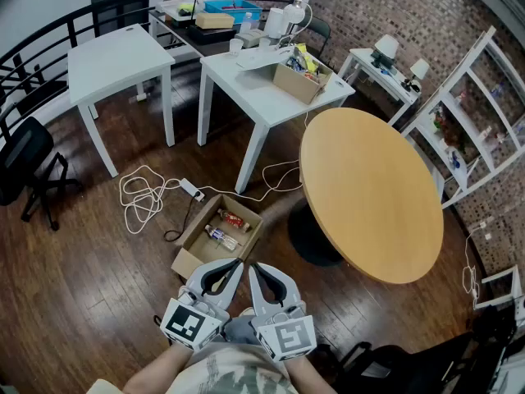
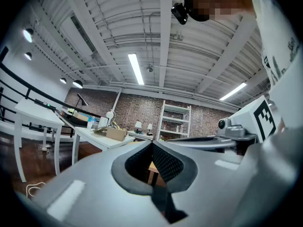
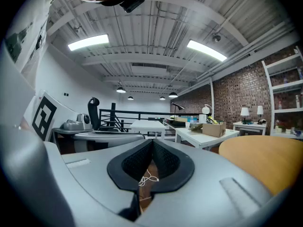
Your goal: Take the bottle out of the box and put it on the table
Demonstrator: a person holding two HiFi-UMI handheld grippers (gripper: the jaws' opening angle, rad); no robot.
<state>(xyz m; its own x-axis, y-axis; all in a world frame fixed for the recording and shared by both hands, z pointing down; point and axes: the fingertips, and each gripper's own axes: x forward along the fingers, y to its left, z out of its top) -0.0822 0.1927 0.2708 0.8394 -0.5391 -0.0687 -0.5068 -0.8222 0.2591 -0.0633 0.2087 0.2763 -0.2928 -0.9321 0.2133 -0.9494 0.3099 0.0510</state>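
Task not yet begun: bottle [image 1: 221,237] lying in the open cardboard box [image 1: 199,235] on the floor [image 1: 98,302], left tool [image 1: 237,263] and right tool [image 1: 254,267] both clenched shut on nothing just beside the box, round wooden counter [image 1: 369,191] right of the box awaiting it.

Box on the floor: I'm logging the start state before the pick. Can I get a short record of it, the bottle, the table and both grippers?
box: open cardboard, on the floor, left of the round table
bottle: lying inside the box, next to a reddish packet
round table: wooden top, right of the box
left gripper: shut, empty, short of the box
right gripper: shut, empty, beside the left gripper
task state: bottle not yet picked up
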